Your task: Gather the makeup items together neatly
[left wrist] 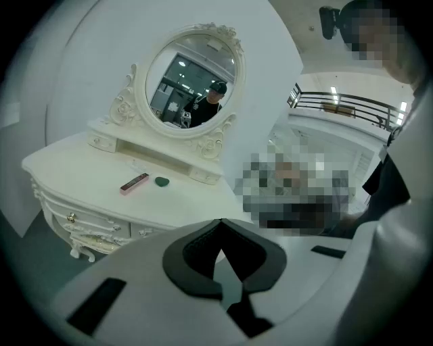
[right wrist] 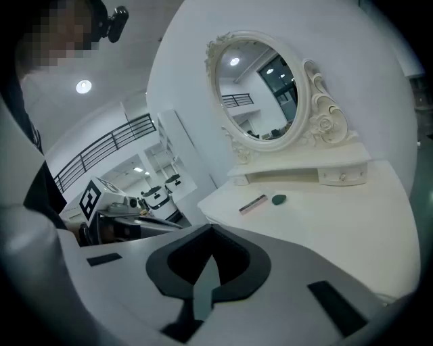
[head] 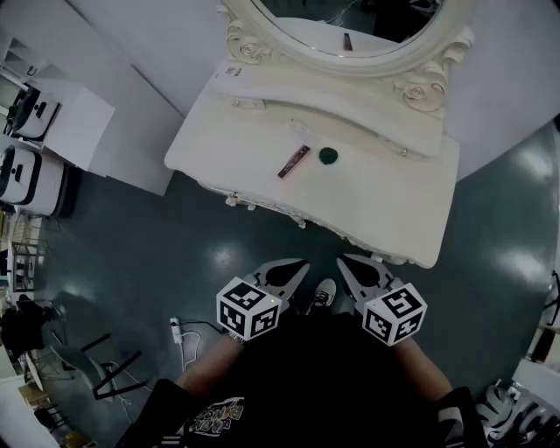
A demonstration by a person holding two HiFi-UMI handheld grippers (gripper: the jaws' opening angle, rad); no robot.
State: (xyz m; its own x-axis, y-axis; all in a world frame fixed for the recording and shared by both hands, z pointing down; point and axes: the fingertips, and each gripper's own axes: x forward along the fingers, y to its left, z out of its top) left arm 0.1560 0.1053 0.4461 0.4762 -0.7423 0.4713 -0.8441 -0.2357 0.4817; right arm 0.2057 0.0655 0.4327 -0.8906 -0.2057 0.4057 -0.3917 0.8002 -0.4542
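Note:
A slim pink makeup tube (head: 294,161) and a small dark green makeup item (head: 328,157) lie close together on the white dressing table (head: 385,206), below its oval mirror (head: 350,26). Both grippers hang over the floor in front of the table, well short of the items. My left gripper (head: 302,265) is shut with nothing in it, and so is my right gripper (head: 342,261). In the left gripper view the tube (left wrist: 134,182) and green item (left wrist: 162,181) lie far beyond the shut gripper (left wrist: 221,220). The right gripper view shows the same tube (right wrist: 253,203) and green item (right wrist: 279,199) past its shut gripper (right wrist: 211,227).
The table's curved front edge with drawers (head: 262,203) faces me. White cabinets carrying dark-and-white cases (head: 35,114) stand at the left. A power strip with a cable (head: 175,331) and a black stand (head: 101,372) are on the dark floor at the lower left.

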